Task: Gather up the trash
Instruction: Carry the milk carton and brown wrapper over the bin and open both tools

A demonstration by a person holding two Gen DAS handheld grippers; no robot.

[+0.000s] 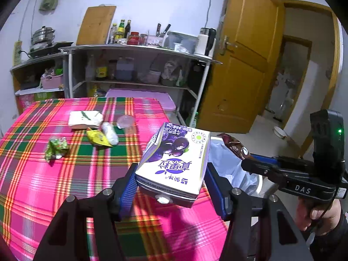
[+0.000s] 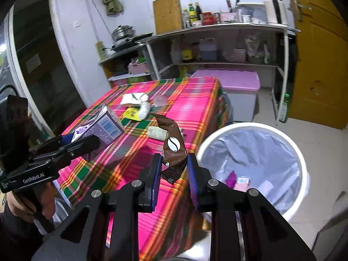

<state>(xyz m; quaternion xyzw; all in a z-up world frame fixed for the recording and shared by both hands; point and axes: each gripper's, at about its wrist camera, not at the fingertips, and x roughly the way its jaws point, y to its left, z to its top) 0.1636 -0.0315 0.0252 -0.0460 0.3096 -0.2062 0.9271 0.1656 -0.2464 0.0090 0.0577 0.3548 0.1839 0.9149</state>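
Observation:
My left gripper [image 1: 171, 174] is shut on a purple and white milk carton [image 1: 174, 158], held above the table's right edge. My right gripper [image 2: 174, 165] is shut on a crumpled brown coffee wrapper [image 2: 174, 150]. It hangs over the table's corner, left of the white trash bin [image 2: 245, 127]. The bin has a pale liner and some litter inside. In the left wrist view the right gripper [image 1: 248, 163] and wrapper [image 1: 233, 144] hang over the bin [image 1: 230, 165]. In the right wrist view the left gripper [image 2: 84, 140] and carton [image 2: 102, 126] are at the left.
On the pink plaid tablecloth [image 1: 43, 184] lie a green wrapper [image 1: 56, 149], a yellow packet [image 1: 97, 138], a white wad [image 1: 109, 132], a paper napkin [image 1: 84, 118] and a clear lid [image 1: 126, 121]. Behind stand metal shelves [image 1: 139, 50], a purple-lidded box [image 2: 230, 79] and a wooden door [image 1: 243, 54].

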